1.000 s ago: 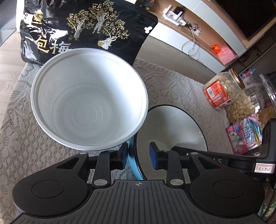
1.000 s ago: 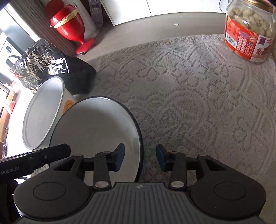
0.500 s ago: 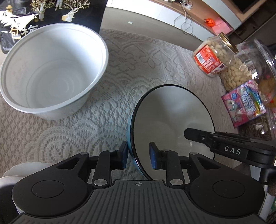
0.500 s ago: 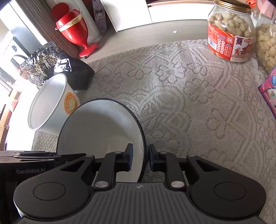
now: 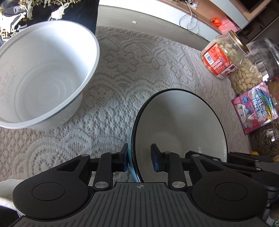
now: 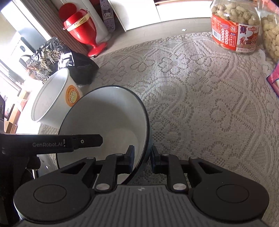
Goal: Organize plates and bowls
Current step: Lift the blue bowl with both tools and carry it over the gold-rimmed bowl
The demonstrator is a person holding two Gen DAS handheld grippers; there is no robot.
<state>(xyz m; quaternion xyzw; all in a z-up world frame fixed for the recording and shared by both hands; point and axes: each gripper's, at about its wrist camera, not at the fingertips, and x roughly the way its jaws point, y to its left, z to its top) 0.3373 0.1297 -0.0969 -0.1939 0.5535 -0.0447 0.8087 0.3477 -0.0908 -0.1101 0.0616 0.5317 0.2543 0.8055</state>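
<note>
- Left wrist view, nearest first: the left gripper (image 5: 139,158) has its jaws straddling the near-left rim of the enamel bowl (image 5: 179,122), one pad outside against the blue wall, the other inside and standing a little off the white surface, so the jaws look parted rather than clamped.
- The bowl is white inside, with a thin dark rim and a pale blue outside, and it sits tilted, its opening turned toward the camera.
- Right wrist view: the right gripper (image 6: 142,158) straddles the opposite rim of the same bowl (image 6: 108,118), one finger inside, one outside, with narrow gaps either side; whether it truly grips, I cannot tell.
- Just left of those jaws, the other gripper's black finger crosses the bowl's mouth.
- Under both, a cream lace tablecloth (image 6: 200,90) covers the table.
- Ahead and left of the left jaws stands a tall white paper tub (image 5: 43,76), empty, well apart from the bowl; it carries an orange sticker on its side.
- Behind the tub, a black printed bag (image 5: 52,10).
- Far right of the jaws, a peanut jar (image 5: 221,55) with a red label, and a pink sweets packet (image 5: 256,106) nearer.
</note>
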